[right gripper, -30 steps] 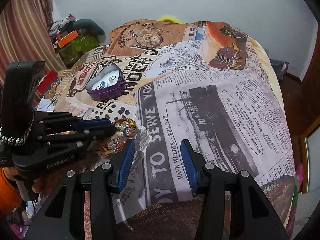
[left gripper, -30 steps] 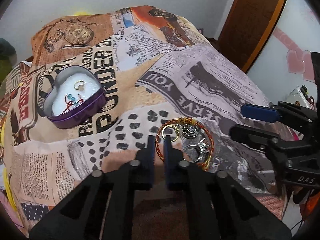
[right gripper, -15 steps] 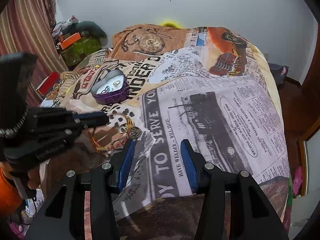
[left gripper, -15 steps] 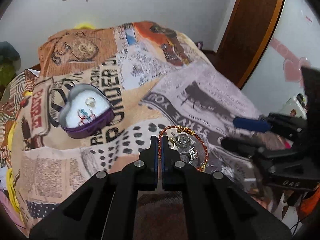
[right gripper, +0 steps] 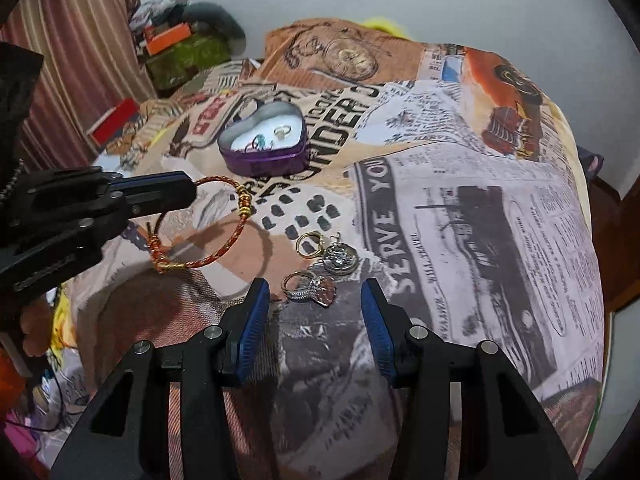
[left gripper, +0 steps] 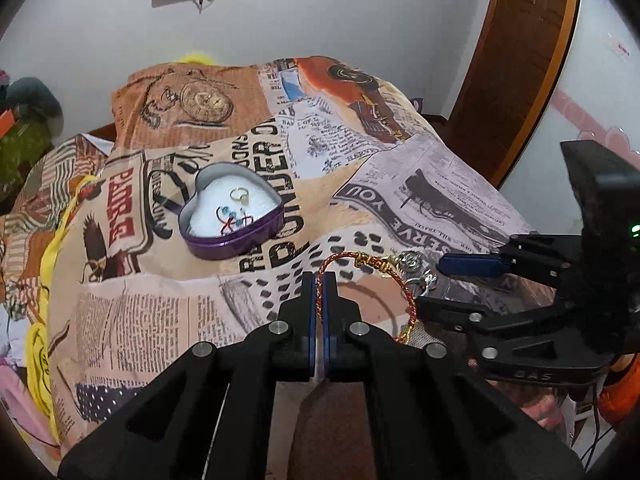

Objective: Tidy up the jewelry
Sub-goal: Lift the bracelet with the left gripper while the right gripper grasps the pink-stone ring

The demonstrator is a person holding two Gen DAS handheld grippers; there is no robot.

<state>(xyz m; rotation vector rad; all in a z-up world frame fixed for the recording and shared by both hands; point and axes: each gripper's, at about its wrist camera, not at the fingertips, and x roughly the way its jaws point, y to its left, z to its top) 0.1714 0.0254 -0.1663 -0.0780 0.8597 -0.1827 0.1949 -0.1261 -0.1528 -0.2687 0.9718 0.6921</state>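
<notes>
1. While the red-and-gold bracelet (left gripper: 362,262) is pinched in the clenched jaws of the left gripper (left gripper: 319,280) and held clear of the bed (right gripper: 460,200), the right gripper (right gripper: 316,308) is parked with jaws released, nothing gripped.
2. Partly done, it seems: a gold ring (left gripper: 240,195) and a beaded piece (left gripper: 234,218) are already seen in the purple heart tin (left gripper: 232,240).
3. Left on the bedspread, just ahead of the right gripper: a stone ring (right gripper: 310,286), a silver charm (right gripper: 340,258), a gold hoop (right gripper: 308,244).
4. Exactly what the beaded piece is can't be made out.
</notes>
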